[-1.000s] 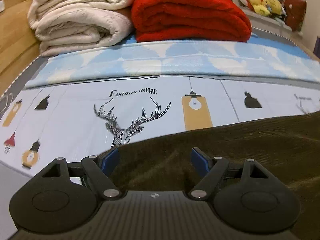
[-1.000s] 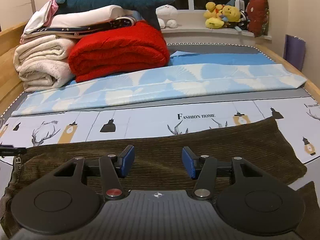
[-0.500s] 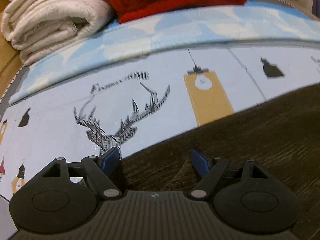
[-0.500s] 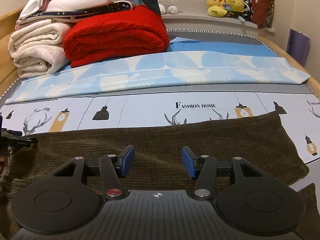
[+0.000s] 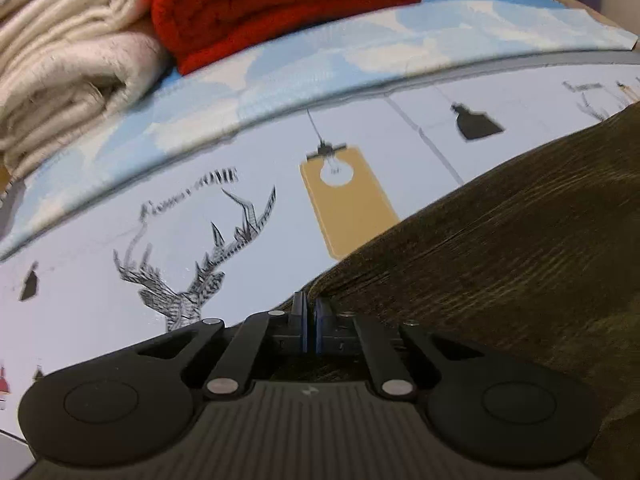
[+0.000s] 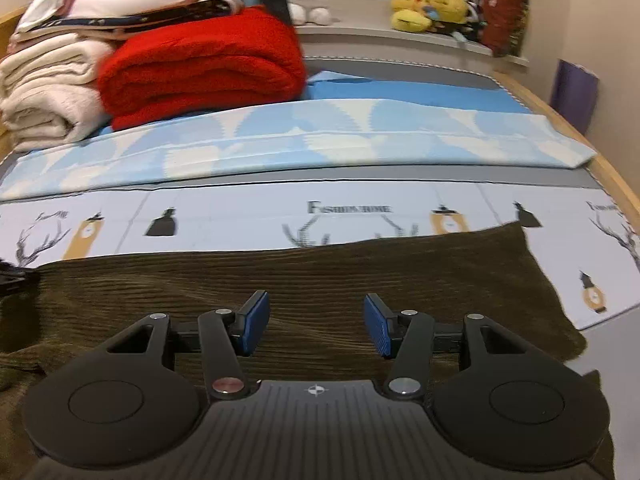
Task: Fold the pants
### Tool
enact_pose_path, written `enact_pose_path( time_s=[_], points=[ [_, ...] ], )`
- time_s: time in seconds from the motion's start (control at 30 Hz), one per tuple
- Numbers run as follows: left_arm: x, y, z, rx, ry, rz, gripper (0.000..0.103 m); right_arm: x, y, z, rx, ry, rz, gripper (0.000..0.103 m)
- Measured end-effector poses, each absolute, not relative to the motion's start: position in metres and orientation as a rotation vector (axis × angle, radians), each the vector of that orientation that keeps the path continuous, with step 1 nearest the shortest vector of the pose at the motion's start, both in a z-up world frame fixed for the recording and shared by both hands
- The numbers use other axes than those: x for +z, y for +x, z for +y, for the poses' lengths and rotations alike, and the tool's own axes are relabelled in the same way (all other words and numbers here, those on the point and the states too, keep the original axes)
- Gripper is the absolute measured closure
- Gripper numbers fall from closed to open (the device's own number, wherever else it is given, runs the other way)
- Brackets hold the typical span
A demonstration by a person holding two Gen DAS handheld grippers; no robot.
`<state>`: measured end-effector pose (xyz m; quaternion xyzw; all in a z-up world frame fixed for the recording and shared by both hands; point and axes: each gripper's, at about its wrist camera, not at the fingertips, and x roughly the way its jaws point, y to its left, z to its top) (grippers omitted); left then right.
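Note:
Dark olive corduroy pants [image 6: 320, 280] lie flat across the printed bed sheet [image 6: 240, 216], stretching left to right. In the left wrist view the pants [image 5: 500, 260] fill the lower right. My left gripper [image 5: 309, 320] is shut on the far edge of the pants near their left end. My right gripper [image 6: 316, 326] is open and empty, hovering low over the middle of the pants. The left gripper shows as a dark shape at the far left of the right wrist view [image 6: 14, 276].
A folded red blanket [image 6: 200, 68] and cream blankets [image 6: 44, 92] are stacked at the back left. A light blue folded sheet [image 6: 320, 140] lies across the bed behind the pants. Plush toys [image 6: 428, 6] sit on the window ledge. A wooden bed rail [image 6: 616, 184] runs along the right.
My left gripper has closed on the pants edge; it was open before. It has also tilted and moved closer to the sheet. My right gripper has stayed open and dropped slightly forward.

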<state>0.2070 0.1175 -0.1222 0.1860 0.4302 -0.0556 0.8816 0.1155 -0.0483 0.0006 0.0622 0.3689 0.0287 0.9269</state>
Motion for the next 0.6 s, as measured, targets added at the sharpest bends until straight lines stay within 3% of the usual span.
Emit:
enact_pose_path(
  time_s=[0.2, 0.37, 0.6],
  points=[
    [-0.067, 0.148, 0.094, -0.135, 0.423, 0.797, 0.100, -0.006, 0.108, -0.087, -0.016, 0.193, 0.779, 0.049],
    [-0.038, 0.042, 0.053, -0.256, 0.534, 0.740, 0.101, -0.010, 0.096, -0.108, -0.051, 0.273, 0.798, 0.049],
    [-0.056, -0.058, 0.042, -0.396, 0.576, 0.863, 0.099, -0.012, 0.077, -0.116, -0.064, 0.344, 0.816, 0.049]
  ],
)
